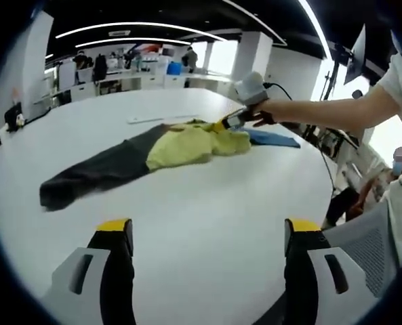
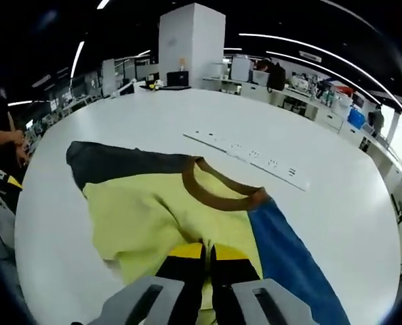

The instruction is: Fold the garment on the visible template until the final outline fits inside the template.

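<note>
On white desk (image 1: pixel 207 203): garment (image 1: pixel 187 145) lying flat, yellow/dark/blue | R gripper (image 2: pixel 207 254) fingers pinching yellow cloth, brown collar (image 2: pixel 217 189) ahead | L gripper (image 1: pixel 207 237) fingers spread, over bare desk

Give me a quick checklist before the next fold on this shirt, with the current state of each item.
1. Right gripper closed on the yellow shirt: ok, its jaws are together on the yellow cloth below the brown collar.
2. Left gripper free: ok, jaws open above the white table, holding nothing.
3. Whole garment in view: ok, dark sleeve and blue sleeve both show.
4. Shirt lying flat: not ok, the yellow body is bunched.
5. Template outline located: cannot tell, no clear template outline shows under the shirt.
6. White strip clear of the shirt: ok, it lies apart beyond the collar.
</note>
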Demonstrator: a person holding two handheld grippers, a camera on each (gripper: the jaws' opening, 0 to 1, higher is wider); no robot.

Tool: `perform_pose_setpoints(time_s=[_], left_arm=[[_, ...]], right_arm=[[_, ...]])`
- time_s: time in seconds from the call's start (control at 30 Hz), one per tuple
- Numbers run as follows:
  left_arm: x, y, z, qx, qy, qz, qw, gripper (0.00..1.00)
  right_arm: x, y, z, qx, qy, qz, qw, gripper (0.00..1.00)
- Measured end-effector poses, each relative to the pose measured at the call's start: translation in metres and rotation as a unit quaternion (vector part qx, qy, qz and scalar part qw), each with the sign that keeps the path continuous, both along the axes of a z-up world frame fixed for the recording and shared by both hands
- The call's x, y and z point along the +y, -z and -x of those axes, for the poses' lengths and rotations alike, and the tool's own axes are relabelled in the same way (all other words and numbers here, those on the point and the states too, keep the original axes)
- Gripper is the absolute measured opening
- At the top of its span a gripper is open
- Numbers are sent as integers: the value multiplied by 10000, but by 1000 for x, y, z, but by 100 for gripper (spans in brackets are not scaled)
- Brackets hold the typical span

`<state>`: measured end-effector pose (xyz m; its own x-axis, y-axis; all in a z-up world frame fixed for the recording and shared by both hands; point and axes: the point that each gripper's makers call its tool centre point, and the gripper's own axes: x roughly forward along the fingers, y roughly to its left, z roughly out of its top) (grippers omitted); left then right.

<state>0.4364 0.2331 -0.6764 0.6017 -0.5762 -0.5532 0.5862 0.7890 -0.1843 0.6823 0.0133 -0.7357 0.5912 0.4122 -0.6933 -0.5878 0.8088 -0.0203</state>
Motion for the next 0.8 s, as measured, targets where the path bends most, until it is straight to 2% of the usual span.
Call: perform_pose_setpoints(time_s=[0.17, 0.23, 0.3, 0.37, 0.5, 0.57, 0.7, 0.8], left_arm=[[-3, 0, 1, 33, 20, -16, 10000, 88], [-4, 0, 1, 39, 18, -21, 10000, 87], [-5, 0, 1, 39, 26, -16, 10000, 87], [-8, -1, -1, 41, 32, 0, 10000, 86], [-14, -5, -8, 11, -5, 81, 10000, 84], [-19, -7, -11, 27, 11, 187, 9998, 83], [-23, -11, -16, -47, 14, 152, 9999, 83], [-24, -11, -18, -50, 17, 154, 9999, 83]], right_arm=[[-3, 1, -1, 109, 231, -136, 9996, 2], [-2, -9, -1, 111, 342, -392, 9986, 14], [-1, -18, 1, 107, 368, -573, 9976, 21], [0, -28, 7, 66, 225, -608, 9979, 23], [3, -44, 22, 13, -60, -687, 9976, 39], [3, -48, 29, 24, -181, -684, 9975, 43], [-1, -54, 46, 0, -381, -609, 9974, 56], [-2, -56, 64, 108, -520, -698, 9961, 56]])
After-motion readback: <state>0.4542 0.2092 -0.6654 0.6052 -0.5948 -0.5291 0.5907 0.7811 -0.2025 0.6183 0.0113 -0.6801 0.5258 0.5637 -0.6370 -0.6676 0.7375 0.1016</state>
